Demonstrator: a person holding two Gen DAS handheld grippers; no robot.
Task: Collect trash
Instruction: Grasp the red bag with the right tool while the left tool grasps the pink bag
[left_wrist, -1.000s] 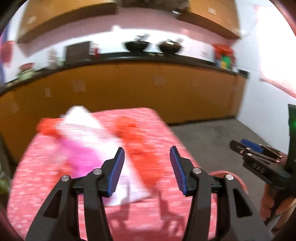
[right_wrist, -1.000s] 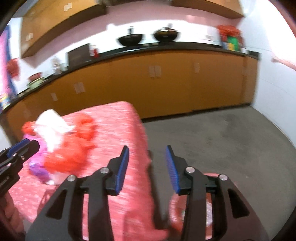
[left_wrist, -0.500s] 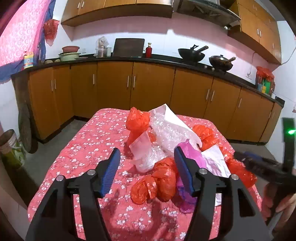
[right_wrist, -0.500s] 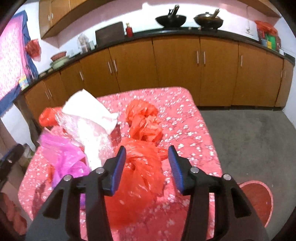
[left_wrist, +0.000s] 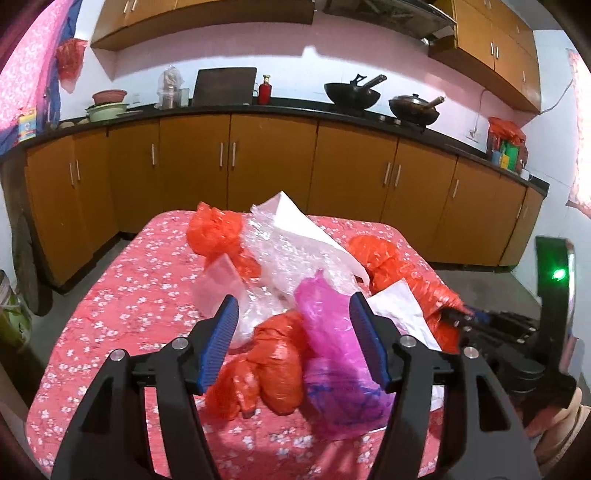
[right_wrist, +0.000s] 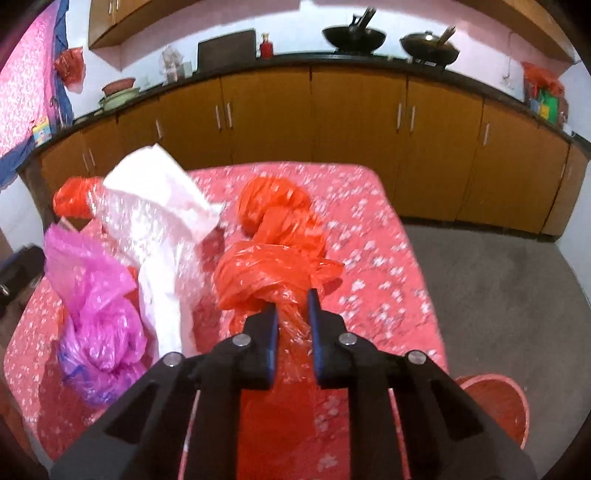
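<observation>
Trash lies heaped on the table (left_wrist: 122, 295), which wears a red floral cloth: crumpled orange-red plastic bags, a magenta bag (left_wrist: 332, 343), clear bubble wrap (left_wrist: 288, 254) and a white paper sheet (left_wrist: 299, 221) propped on top. One container in sight: a red basket (right_wrist: 495, 402) on the floor just beside the table's right corner, seen in my right wrist view; only its rim and a slice of its inside show, and I cannot tell what it holds. My right gripper (right_wrist: 291, 325) is low over the near edge of the table, jaws pinched together on the twisted neck of an orange bag (right_wrist: 273, 266); the bag's knotted bulk sits just ahead of the fingertips, touching a second orange bundle (right_wrist: 273, 203) behind it. My left gripper (left_wrist: 291, 343) is level with the pile's near side, jaws spread wide and holding nothing, the magenta bag and a small orange bag (left_wrist: 258, 376) framed between them. In the left view the right gripper's dark body appears at far right, green light lit.
</observation>
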